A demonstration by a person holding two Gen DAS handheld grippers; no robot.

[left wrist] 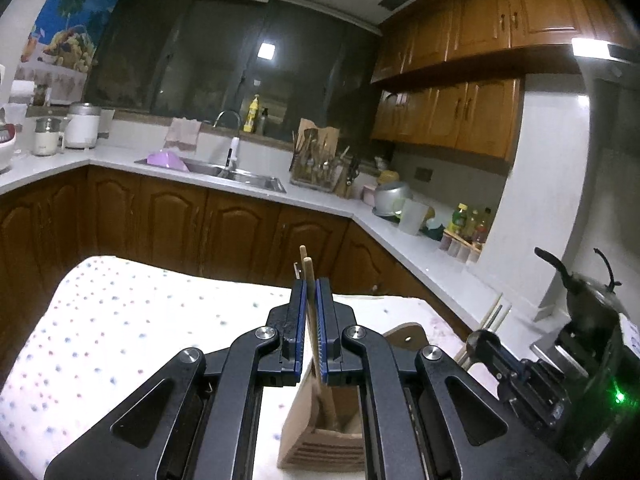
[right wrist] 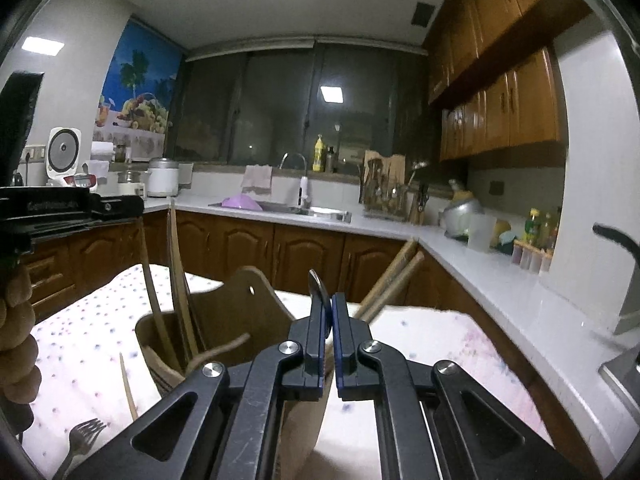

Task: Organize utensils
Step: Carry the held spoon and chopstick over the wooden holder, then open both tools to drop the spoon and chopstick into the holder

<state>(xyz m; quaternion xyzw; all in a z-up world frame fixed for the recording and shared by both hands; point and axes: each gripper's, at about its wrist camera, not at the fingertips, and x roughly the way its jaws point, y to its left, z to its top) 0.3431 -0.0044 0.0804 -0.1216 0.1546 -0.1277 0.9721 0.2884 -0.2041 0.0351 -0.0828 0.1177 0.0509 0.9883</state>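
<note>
My left gripper is shut on a pair of wooden chopsticks that stand upright between its blue pads. Their lower ends reach down into a wooden utensil holder on the dotted tablecloth. In the right wrist view the same chopsticks stand in the left compartment of the holder, under the left gripper. My right gripper is shut on a metal utensil whose rounded end sticks up above the pads; the rest of it is hidden. The right gripper also shows at the right of the left wrist view.
A fork and a loose chopstick lie on the table at the front left. Two wooden sticks lean up to the right behind my right finger. A hand is at the left edge. Kitchen counters run behind and to the right.
</note>
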